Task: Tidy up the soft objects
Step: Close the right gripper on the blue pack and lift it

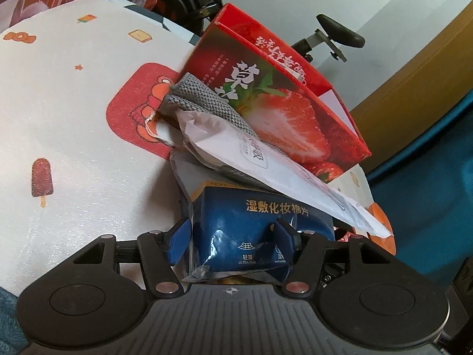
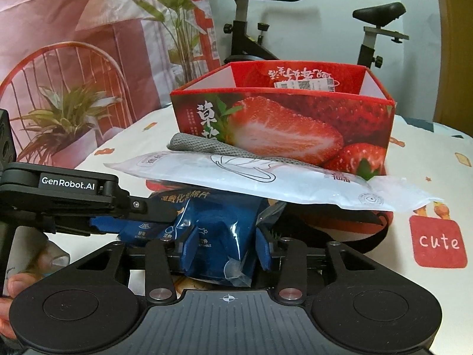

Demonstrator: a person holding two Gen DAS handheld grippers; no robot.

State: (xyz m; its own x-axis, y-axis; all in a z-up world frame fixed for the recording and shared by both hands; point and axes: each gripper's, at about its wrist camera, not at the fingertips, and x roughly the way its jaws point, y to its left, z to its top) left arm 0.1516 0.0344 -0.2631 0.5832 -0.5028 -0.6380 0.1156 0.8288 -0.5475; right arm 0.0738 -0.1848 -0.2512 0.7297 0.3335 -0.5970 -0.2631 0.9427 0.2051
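Observation:
A blue foil pack of cotton pads [image 1: 254,222] lies at the near edge of the table. My left gripper [image 1: 233,230] is shut on it, its right pad denting the foil. In the right wrist view my right gripper [image 2: 229,241] pinches the same blue pack [image 2: 218,227] in the middle, while the left gripper [image 2: 159,219] holds its left end. A white flat pack [image 2: 266,177] rests across the blue pack and a grey knitted cloth [image 2: 207,145]. Behind them stands an open red strawberry box [image 2: 295,127]. In the left wrist view the white pack [image 1: 266,171] and the grey cloth [image 1: 204,103] lean against the box [image 1: 295,118].
A white tablecloth [image 1: 74,118] with cartoon prints covers the table; its right edge drops to a blue floor [image 1: 428,207]. An exercise bike [image 2: 251,29] stands behind the box. A black strap [image 2: 369,236] lies under the white pack. A person's fingers [image 2: 17,284] show at the left.

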